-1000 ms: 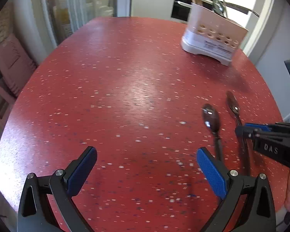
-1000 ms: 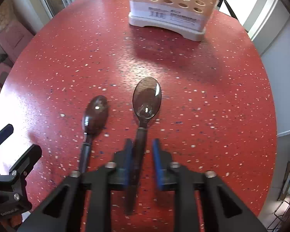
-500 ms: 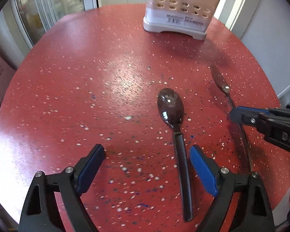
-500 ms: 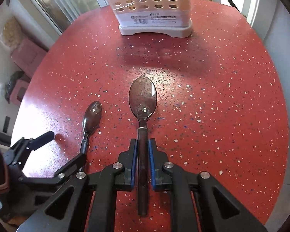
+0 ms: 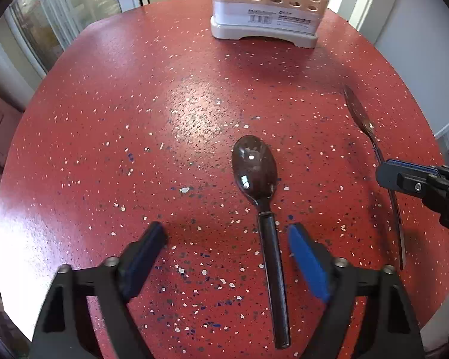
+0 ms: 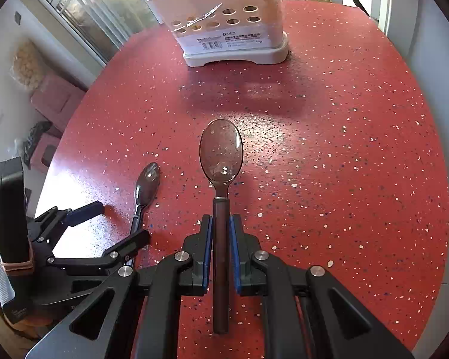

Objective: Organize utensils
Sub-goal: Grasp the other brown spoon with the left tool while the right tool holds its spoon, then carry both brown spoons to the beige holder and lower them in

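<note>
Two dark-handled spoons are on the red speckled table. My left gripper is open, low over the table, and the left spoon lies between its fingers, nearer the right pad. My right gripper is shut on the handle of the right spoon, bowl pointing forward; that spoon shows thin at the right in the left wrist view. The left spoon and left gripper show at the left in the right wrist view. A white utensil holder with round holes stands at the far side.
The table's round edge drops off on all sides. Glass doors stand behind the table at the far left, a pink seat at the left, and a grey wall at the right.
My left gripper moved right and forward so the left spoon's handle now lies between its fingers. My right gripper closed on the right spoon's handle and raised it off the table.
</note>
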A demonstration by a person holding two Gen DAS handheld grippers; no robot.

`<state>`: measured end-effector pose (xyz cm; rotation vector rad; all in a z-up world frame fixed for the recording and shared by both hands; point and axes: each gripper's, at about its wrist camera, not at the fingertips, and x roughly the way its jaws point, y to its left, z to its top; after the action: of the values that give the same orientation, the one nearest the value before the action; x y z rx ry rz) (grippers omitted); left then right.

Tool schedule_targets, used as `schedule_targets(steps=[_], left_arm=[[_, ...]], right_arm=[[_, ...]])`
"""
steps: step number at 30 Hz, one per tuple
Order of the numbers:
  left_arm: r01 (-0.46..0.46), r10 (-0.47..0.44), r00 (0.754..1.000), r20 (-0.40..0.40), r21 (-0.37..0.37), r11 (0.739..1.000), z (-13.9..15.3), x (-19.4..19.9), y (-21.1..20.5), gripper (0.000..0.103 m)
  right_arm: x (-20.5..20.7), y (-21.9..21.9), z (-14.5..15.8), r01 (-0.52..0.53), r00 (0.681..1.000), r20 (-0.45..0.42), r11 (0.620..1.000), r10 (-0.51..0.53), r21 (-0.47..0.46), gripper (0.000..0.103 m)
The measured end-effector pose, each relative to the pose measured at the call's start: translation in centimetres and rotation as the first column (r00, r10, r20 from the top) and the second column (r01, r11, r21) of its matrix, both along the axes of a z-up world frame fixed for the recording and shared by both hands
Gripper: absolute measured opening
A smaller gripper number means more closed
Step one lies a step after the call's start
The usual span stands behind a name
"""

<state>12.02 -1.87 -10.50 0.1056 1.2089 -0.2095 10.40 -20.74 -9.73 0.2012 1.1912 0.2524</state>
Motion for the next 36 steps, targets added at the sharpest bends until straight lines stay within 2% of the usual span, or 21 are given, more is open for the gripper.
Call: schedule_targets(steps=[3,7,9,10,12,20,28,31,36], left_arm=[[0.024,-0.024,1.000,-0.005,0.000,1.000,0.4,0.4,-0.5,0.085],[0.055,-0.054,0.998,-0.008,0.003,0.999,0.9,0.3,-1.2,0.077],[0.059,-0.059,0.998,-0.004,0.003,0.998,1.1,0.3,-1.6,0.063],[0.058,-0.058,0.998,-0.005,0.001,0.998,1.1,0.4,-1.6,0.060],[0.058,-0.058,0.998,-0.004,-0.006,0.998,1.1,0.6,-1.7,0.041],[0.034,-0.032,0.999,0.024,-0.096,0.995,1.0,-0.8,-0.1,0.041],[0.032,-0.013,0.992,0.123,-0.152,0.988,2.7,-2.3,1.0,0.041],[0.021,0.009,0.988,0.154,-0.190,0.982,3.7,-2.3,1.4,0.041],[0.027,0.020,0.975,0.220,-0.208,0.978,5.7,-1.8,1.4,0.041]], right_arm=[[-0.2,-0.3,0.1,0.008,1.000,0.000,1.000,-0.008,0.010,0.013],[-0.2,-0.5,0.2,0.008,1.000,0.004,1.000,-0.008,0.020,0.013],[-0.3,-0.7,0.3,0.008,1.000,0.007,1.000,-0.009,0.026,0.013],[-0.3,-0.7,0.3,0.009,1.000,0.008,1.000,-0.009,0.029,0.013],[-0.4,-0.9,0.4,0.010,1.000,0.011,0.999,-0.011,0.035,0.013],[-0.6,-1.4,0.4,0.019,1.000,0.019,0.998,-0.021,0.067,0.013],[-0.7,-1.8,0.5,0.010,0.999,0.030,0.996,-0.012,0.086,0.013],[-0.7,-2.1,0.7,0.011,0.999,0.039,0.995,-0.015,0.103,0.013],[-0.5,-2.6,1.5,0.008,0.998,0.060,0.992,-0.016,0.128,0.013]])
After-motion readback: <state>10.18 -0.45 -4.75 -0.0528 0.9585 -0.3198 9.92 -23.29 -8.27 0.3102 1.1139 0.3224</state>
